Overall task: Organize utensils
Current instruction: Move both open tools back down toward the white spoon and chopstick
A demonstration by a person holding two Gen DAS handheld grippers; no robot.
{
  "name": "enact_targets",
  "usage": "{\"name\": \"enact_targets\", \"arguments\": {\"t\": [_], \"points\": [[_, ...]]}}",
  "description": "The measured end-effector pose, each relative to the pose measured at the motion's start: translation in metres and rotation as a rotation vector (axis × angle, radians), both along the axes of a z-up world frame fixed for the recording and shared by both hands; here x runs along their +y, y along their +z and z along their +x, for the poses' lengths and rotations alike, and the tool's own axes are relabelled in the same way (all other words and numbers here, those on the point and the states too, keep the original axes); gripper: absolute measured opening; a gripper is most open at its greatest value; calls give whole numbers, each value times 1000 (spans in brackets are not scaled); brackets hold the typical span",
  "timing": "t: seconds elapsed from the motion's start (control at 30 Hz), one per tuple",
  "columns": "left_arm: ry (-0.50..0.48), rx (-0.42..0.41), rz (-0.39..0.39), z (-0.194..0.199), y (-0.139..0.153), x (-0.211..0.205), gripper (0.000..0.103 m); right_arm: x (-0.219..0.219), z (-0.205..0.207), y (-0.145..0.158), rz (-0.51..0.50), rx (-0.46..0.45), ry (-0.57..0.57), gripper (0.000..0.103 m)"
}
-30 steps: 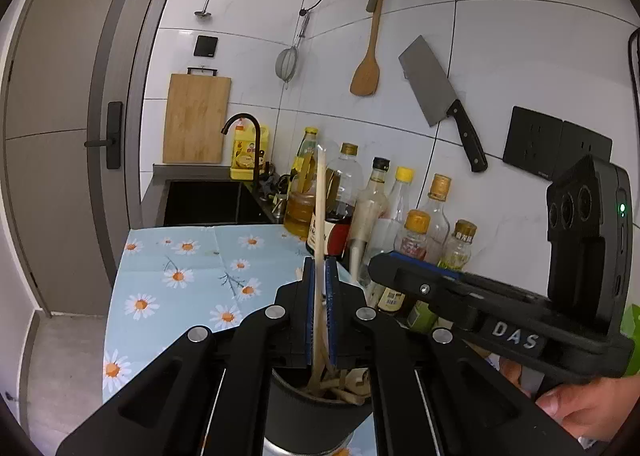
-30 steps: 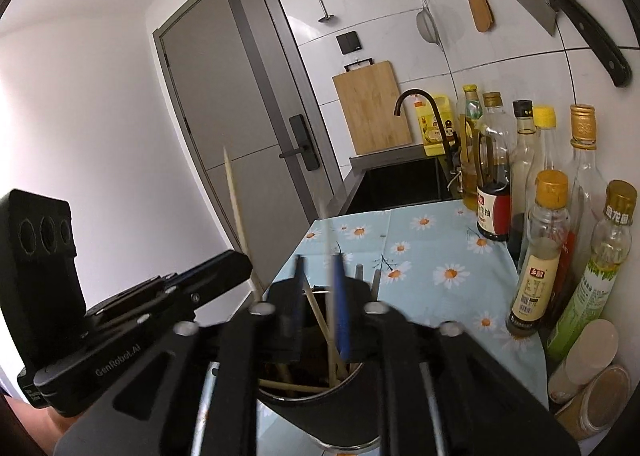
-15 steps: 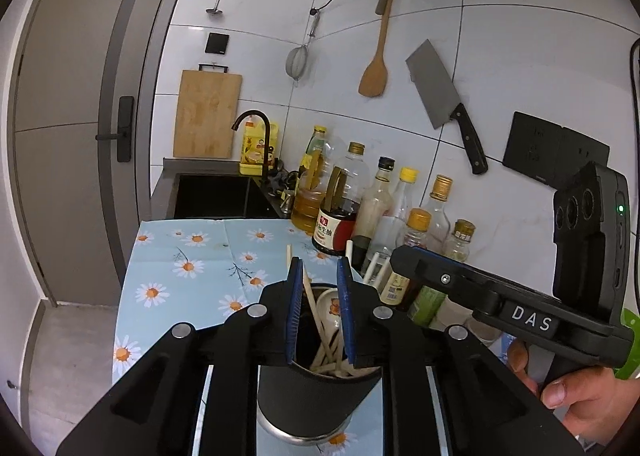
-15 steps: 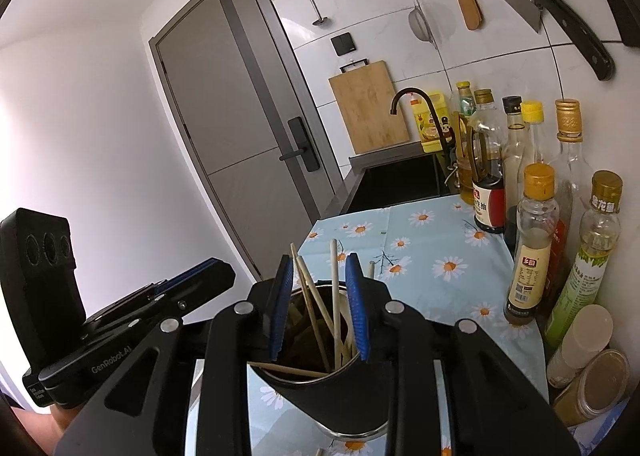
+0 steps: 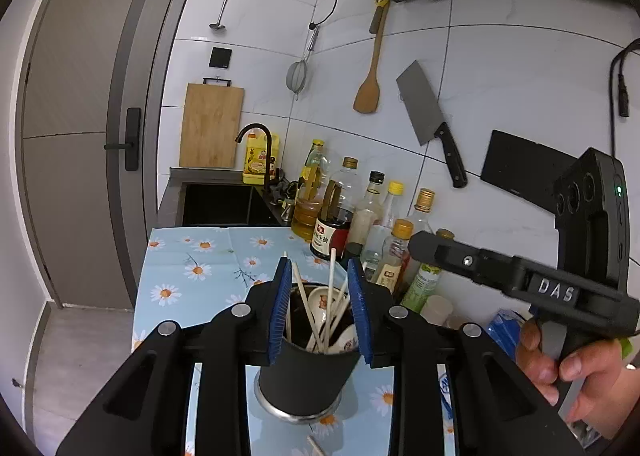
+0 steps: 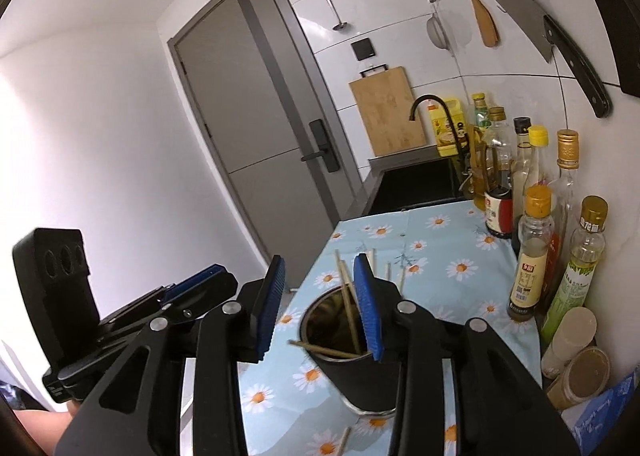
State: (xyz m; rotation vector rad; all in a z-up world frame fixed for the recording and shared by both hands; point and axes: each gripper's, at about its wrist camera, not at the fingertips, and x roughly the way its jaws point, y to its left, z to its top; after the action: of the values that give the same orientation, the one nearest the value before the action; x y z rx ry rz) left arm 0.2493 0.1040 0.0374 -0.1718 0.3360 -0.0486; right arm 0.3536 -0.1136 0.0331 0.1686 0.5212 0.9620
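Both grippers, left [image 5: 320, 308] and right [image 6: 318, 306], gape wide and empty at lower centre, around a black cup [image 5: 306, 372] of chopsticks [image 5: 330, 296] on daisy cloth [image 5: 208, 256].

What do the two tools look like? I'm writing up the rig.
Both are matte black plastic with silver bolts and ribbed blue pads on two fingers. The right tool has white letters "DAS", a boxy three-lens module with a green light, and a bare hand on its grip. The left tool has the same module and small white lettering.
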Motion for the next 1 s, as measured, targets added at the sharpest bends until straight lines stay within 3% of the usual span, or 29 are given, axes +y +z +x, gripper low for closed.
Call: {"name": "enact_targets", "arguments": {"t": [0.1,0.4,0.63,0.8,1.0], "points": [[-2,8,2,-13,4,-1,31,-4,-11,7,-4,0,18,46],[37,56,-17,-44,1,2,31,-12,-38,8,-61,26,31,46],[40,113,-34,-62,-13,1,31,-10,-46,-4,-130,110,69,46],[79,166,-55,-72,-34,6,31,3,-43,-29,-254,234,86,46],[104,217,-91,-86,-55,13,31,15,-41,-55,-332,316,112,46]]}}
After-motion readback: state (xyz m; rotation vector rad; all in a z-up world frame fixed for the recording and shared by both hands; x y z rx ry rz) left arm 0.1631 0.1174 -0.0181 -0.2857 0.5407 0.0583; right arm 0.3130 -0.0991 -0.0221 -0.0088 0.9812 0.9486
